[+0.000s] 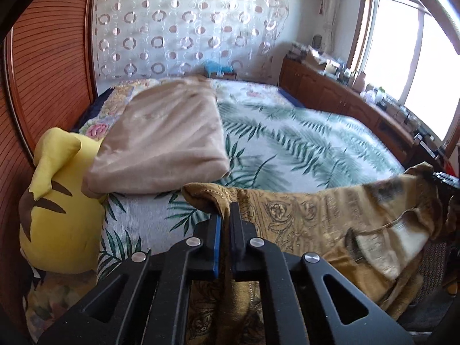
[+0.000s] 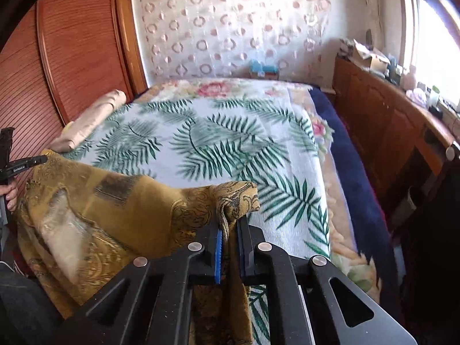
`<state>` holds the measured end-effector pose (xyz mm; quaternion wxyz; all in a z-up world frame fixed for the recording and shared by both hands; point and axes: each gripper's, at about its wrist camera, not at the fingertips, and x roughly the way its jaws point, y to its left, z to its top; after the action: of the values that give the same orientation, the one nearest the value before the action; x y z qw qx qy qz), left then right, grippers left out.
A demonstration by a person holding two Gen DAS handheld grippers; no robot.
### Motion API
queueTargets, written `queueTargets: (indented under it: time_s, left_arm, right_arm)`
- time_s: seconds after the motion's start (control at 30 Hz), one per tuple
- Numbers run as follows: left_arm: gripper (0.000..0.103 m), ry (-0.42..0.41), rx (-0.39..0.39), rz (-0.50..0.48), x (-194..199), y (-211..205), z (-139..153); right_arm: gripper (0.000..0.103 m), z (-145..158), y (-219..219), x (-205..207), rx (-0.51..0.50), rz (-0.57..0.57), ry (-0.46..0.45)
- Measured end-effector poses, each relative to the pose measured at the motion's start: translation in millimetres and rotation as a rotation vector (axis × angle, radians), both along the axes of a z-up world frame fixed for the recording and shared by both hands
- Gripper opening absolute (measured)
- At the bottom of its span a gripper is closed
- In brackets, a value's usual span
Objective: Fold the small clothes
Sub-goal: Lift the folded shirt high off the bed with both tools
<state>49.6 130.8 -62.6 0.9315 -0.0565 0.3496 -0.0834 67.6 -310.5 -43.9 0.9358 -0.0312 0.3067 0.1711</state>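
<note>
A mustard-gold patterned garment [image 1: 330,218] hangs stretched between my two grippers above the near edge of the bed. My left gripper [image 1: 225,215] is shut on its left top corner. My right gripper [image 2: 230,224] is shut on its right top corner; the garment [image 2: 95,215] sags to the left in that view, with a pale inner lining showing. The left gripper's hand and handle show at the far left of the right wrist view [image 2: 11,166].
The bed [image 2: 224,149] has a white cover with green palm leaves. A folded beige blanket [image 1: 164,143] and a yellow plush toy [image 1: 57,215] lie at its left. A wooden headboard [image 1: 43,86] stands on the left, a cluttered wooden cabinet [image 2: 388,120] under the window on the right.
</note>
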Motion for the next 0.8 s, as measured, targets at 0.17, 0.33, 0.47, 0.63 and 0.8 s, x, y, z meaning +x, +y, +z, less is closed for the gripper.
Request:
queueTargets:
  time_s: [0.17, 0.33, 0.47, 0.63, 0.8]
  left_arm:
    - [0.005, -0.127, -0.030, -0.021, -25.6, -8.1, 52.0]
    - [0.005, -0.252, -0.037, -0.052, -45.7, -12.4, 109.0]
    - [0.005, -0.349, -0.039, -0.048, -56.5, -8.2, 149.8]
    - [0.005, -0.451, -0.060, -0.036, -72.1, 3.8, 186.5]
    - [0.005, -0.500, -0.070, -0.019, -74.4, 12.0, 208.3]
  right_arm:
    - [0.007, 34.8, -1.4, -29.5, 0.025, 0.016, -0.114]
    - [0.007, 81.4, -2.5, -61.1, 0.036, 0.048, -0.229]
    - [0.007, 120.6, -5.0, -83.6, 0.014, 0.049, -0.312]
    - [0.007, 169.1, -14.7, -121.5, 0.005, 0.046, -0.437]
    - [0.007, 199.3, -22.0, -150.6, 0.011, 0.052, -0.511]
